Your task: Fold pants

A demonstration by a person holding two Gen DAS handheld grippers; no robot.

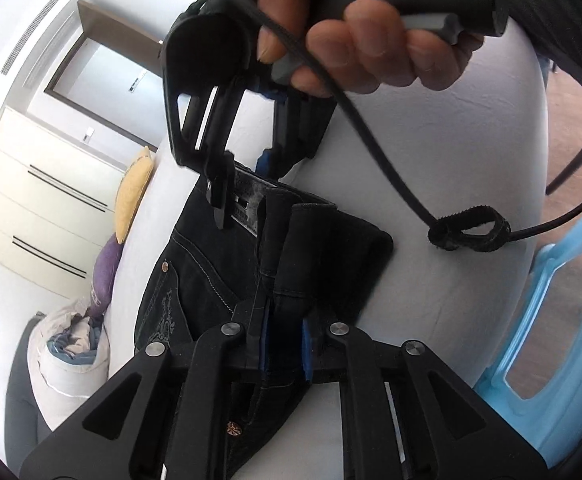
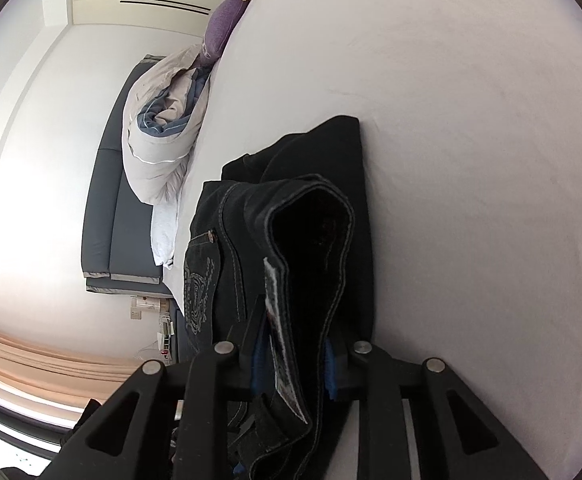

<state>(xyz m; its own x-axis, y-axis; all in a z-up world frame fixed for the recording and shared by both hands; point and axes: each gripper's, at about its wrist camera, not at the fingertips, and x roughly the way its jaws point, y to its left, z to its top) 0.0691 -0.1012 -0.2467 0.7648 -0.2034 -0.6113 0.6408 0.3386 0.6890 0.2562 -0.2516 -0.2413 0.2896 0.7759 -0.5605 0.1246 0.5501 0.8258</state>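
Black jeans [image 1: 211, 272] lie folded lengthwise on a white bed [image 1: 431, 160], the waistband at the far end in the left wrist view. My left gripper [image 1: 285, 344] is shut on a fold of the denim near the fly seam, with cloth pinched between its blue pads. A hand [image 1: 371, 40] holds my right gripper [image 1: 243, 188] over the waistband. In the right wrist view that gripper [image 2: 294, 368] is shut on the raised waistband of the jeans [image 2: 315, 240], with the inner label against one pad. The rest of the jeans lies on the bed [image 2: 471, 160].
A yellow pillow [image 1: 133, 196], a purple pillow [image 1: 105, 276] and a bundled duvet [image 1: 71, 344] lie at the head of the bed. A blue plastic stool [image 1: 551, 320] stands beside the bed. A black cable [image 1: 371, 132] hangs from the right gripper.
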